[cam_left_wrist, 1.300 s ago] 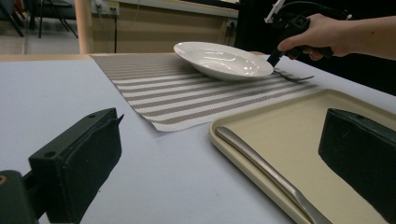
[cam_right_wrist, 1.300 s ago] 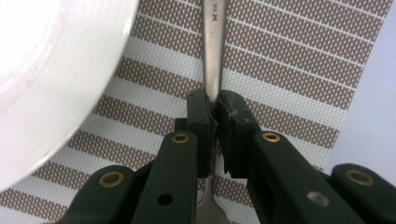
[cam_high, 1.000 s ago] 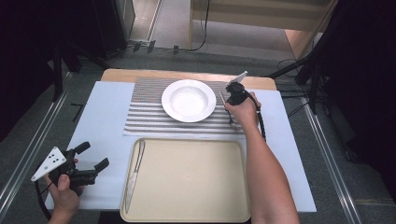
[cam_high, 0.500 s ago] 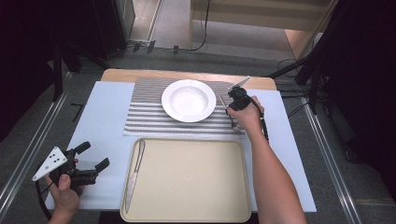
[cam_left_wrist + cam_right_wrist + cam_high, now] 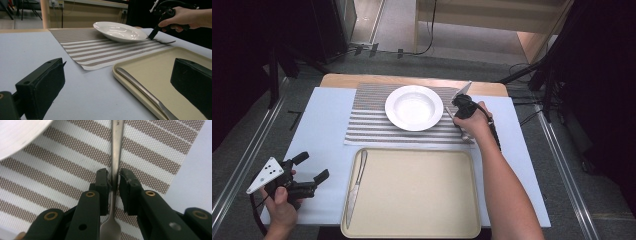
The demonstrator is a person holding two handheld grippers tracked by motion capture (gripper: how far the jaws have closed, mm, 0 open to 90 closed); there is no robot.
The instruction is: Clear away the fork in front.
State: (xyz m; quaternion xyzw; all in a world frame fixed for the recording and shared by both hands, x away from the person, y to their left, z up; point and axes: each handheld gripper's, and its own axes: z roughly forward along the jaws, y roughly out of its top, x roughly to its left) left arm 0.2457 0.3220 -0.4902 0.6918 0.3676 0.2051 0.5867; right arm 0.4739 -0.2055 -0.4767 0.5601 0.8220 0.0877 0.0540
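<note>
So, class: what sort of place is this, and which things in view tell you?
Probably a lab or studio set up for table-setting practice: a striped placemat with a white plate and a beige tray on a work table, cables on the floor, and dark curtains around.

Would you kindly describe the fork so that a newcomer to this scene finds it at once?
Start at the striped placemat at the far side of the table, then go to the white plate on it. Just right of the plate lies the fork, flat on the mat, between the jaws of the right gripper. The other slim metal utensil lies in the beige tray.
</note>
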